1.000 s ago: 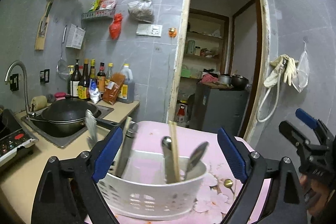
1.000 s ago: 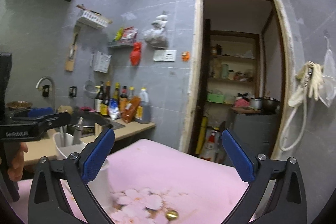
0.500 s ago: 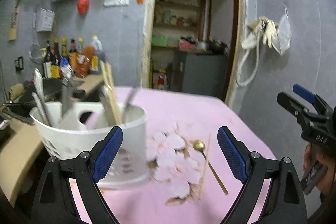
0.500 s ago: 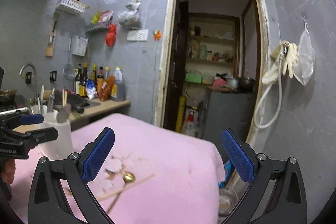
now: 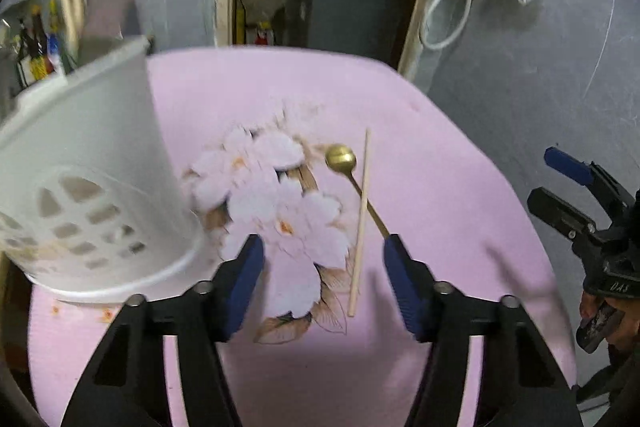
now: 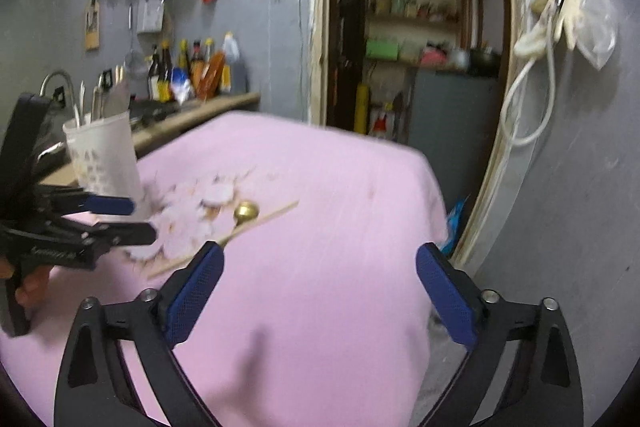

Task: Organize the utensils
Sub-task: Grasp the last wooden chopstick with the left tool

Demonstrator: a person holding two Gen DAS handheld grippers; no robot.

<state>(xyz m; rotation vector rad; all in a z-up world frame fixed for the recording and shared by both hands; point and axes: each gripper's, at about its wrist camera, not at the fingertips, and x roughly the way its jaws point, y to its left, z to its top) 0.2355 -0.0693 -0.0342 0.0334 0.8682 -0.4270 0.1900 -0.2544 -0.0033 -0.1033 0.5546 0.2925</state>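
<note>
Now swung from holder [image 5: 92, 187] toward spoon [image 5: 340, 159] and chopstick [image 5: 362, 219] lying crossed on desk [image 5: 440, 187] (both loose); left gripper [image 5: 322, 279] narrowed yet released, right gripper [image 6: 320, 291] released.

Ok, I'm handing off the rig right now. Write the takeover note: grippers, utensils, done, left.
Left gripper: open, empty, low over the table's floral print, chopstick and spoon handle between its fingers.
Right gripper: open, empty, over bare pink table.
White caddy: upright at table's left, utensils already standing in it.
Gold spoon and single chopstick lie crossed on the table.
Left: pick up both, drop them in the caddy.
</note>
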